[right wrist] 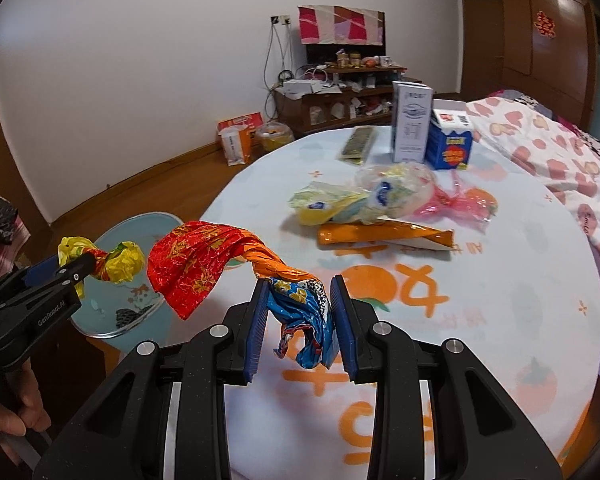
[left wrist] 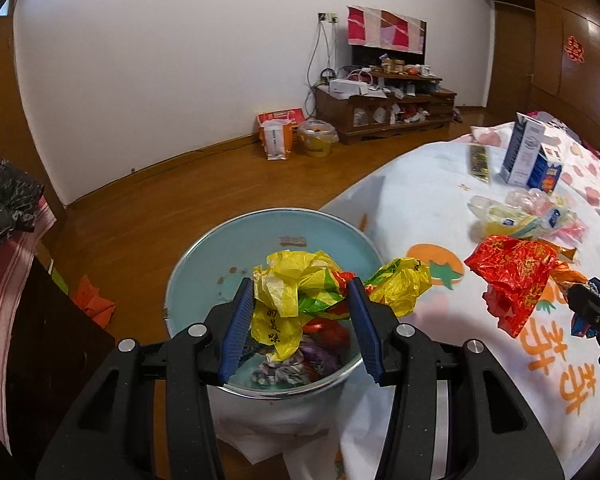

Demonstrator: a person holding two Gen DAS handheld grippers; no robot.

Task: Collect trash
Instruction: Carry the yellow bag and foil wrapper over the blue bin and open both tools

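Yellow crumpled bag [left wrist: 296,292] clamped in left claw [left wrist: 300,328] over basin [left wrist: 204,256]; right claw [right wrist: 300,320] grips red-blue foil wrapper [right wrist: 204,264], seemingly twisted.

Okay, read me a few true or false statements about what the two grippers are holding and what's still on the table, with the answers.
1. The left gripper holds a yellow bag over the bin. True.
2. The right gripper is empty. False: it grips a red and blue wrapper.
3. Two cartons stand upright on the table. True.
4. The bin is empty. False: trash already lies inside.
5. An orange packet lies flat on the table. True.
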